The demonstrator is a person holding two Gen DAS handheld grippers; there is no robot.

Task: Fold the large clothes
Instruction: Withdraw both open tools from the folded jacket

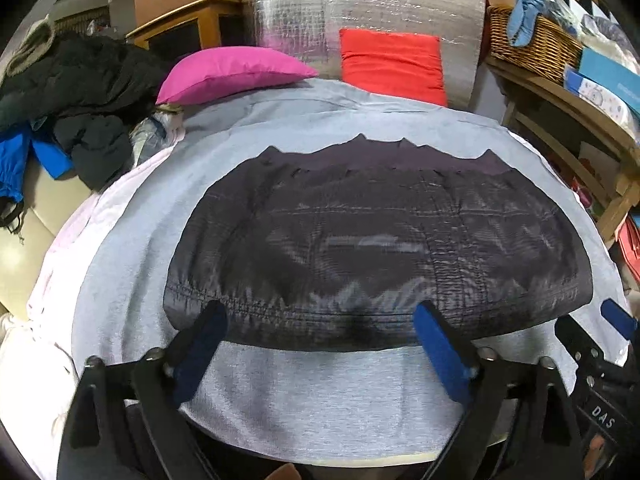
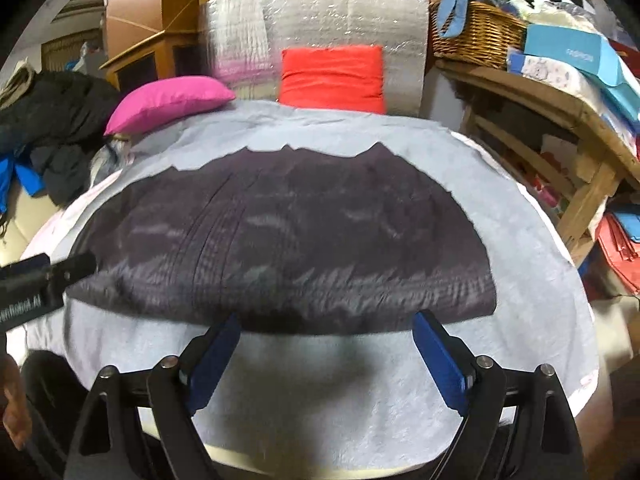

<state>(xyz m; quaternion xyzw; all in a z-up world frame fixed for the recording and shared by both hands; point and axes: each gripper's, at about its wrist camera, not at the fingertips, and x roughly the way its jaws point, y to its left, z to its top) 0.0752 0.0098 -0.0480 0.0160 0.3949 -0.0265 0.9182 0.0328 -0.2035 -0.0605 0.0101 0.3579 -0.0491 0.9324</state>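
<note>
A dark grey-black quilted garment point(image 1: 376, 240) lies spread flat on a light grey cloth point(image 1: 320, 400) that covers the table; it also shows in the right wrist view point(image 2: 288, 240). My left gripper point(image 1: 320, 316) is open, its blue fingertips just over the garment's near hem, holding nothing. My right gripper point(image 2: 326, 326) is open over the same near hem, further right, holding nothing. The right gripper shows at the right edge of the left wrist view point(image 1: 616, 316). The left gripper's black body shows at the left edge of the right wrist view point(image 2: 48, 276).
A pink cushion point(image 1: 232, 72) and a red cushion point(image 1: 392, 64) lie at the table's far edge against a silver foil panel point(image 1: 360, 4). A pile of dark clothes point(image 1: 80, 92) sits at the left. A wicker basket point(image 1: 532, 40) stands on wooden shelves point(image 2: 560, 112) at the right.
</note>
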